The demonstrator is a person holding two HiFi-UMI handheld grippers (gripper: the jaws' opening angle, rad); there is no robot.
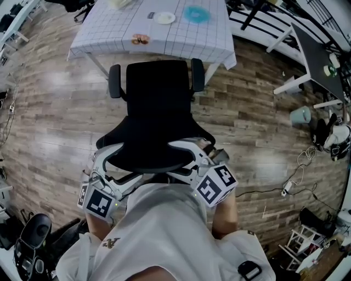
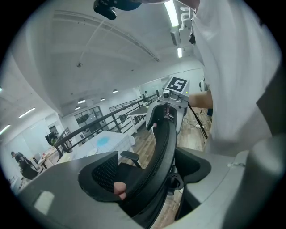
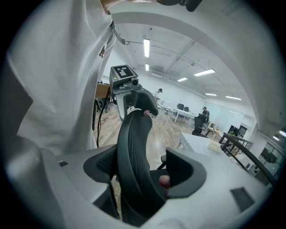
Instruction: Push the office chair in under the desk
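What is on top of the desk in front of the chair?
A white plate, a blue round thing and a small orange item lie on the desk. Its checked cloth hides the desktop itself.

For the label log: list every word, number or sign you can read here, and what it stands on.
No text can be read.
Shirt print: too small to read.
Left cube, right cube: black-and-white square codes only, no letters.

The room is bright, evenly lit by long ceiling lamps point(image 3: 146, 47). Pale glare lies on the wooden floor point(image 1: 52, 129), at the left. The black office chair point(image 1: 159, 110) shows little detail. All views bend strongly at the edges; the gripper views have dark corners.
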